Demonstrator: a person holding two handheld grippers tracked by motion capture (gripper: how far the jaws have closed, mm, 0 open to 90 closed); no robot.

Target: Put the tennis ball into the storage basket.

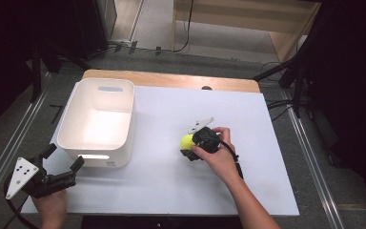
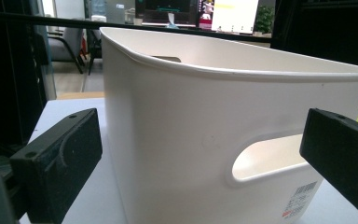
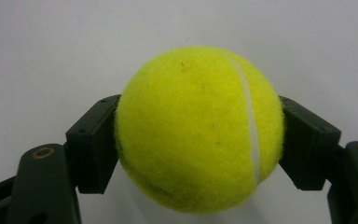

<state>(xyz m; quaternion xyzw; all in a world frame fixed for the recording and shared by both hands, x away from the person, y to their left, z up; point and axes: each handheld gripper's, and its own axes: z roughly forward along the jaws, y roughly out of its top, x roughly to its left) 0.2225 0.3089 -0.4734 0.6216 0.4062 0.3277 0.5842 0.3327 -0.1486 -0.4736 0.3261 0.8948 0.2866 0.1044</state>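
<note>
From the high view, the white bin [image 1: 96, 120] sits on the left part of the white table [image 1: 171, 181], and its lit floor looks bare. Well to its right, the right gripper [image 1: 189, 144] is down at the tabletop with the yellow tennis ball [image 1: 187, 140] clamped between its jaws. The left gripper [image 1: 64, 164] hangs at the table's near left corner, just short of the bin, jaws spread wide with nothing between them.

Over to the left gripper view: the bin [image 2: 177, 140] looms right ahead, handle slot and a barcode label facing us, both black jaws standing far apart either side.

Right gripper view now: the tennis ball [image 3: 198, 128] sits squeezed between both pads, white table beneath it.
</note>
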